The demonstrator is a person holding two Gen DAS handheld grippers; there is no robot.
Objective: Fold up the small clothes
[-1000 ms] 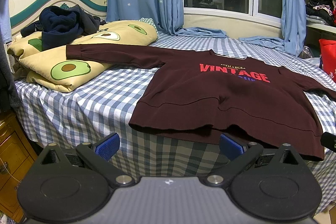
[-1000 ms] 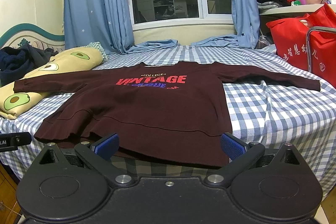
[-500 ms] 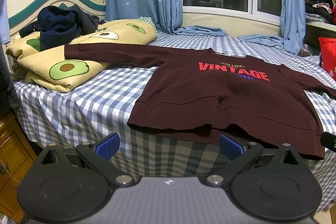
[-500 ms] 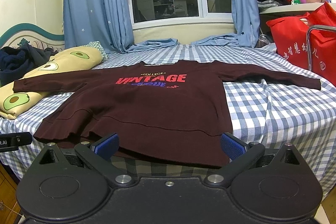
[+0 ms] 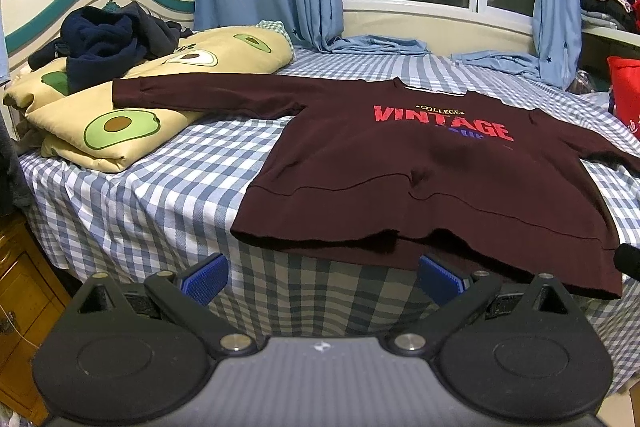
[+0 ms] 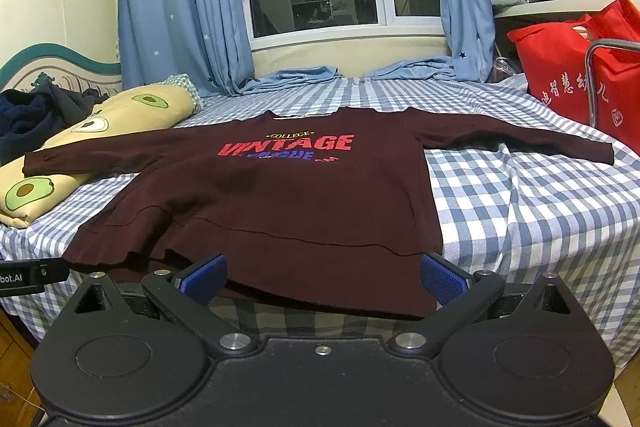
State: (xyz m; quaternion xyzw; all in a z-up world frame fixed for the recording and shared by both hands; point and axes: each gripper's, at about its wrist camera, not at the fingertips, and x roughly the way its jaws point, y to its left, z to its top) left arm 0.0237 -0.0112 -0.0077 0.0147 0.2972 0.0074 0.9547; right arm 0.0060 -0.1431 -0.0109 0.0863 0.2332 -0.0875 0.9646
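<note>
Sweatshirt in dark maroon cotton (image 5: 420, 179) with red "VINTAGE" lettering lies flat, front up, on the blue checked bed (image 5: 160, 195), hem overhanging the near edge. Left tool (image 5: 320, 279) and right tool (image 6: 322, 277) hover wide open, empty. Best start: pinch each sleeve near its cuff, folding inward evenly.

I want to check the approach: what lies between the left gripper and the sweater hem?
Nothing lies between them. In the left wrist view, only the hanging checked bedsheet shows between the open left gripper and the sweater hem.
</note>
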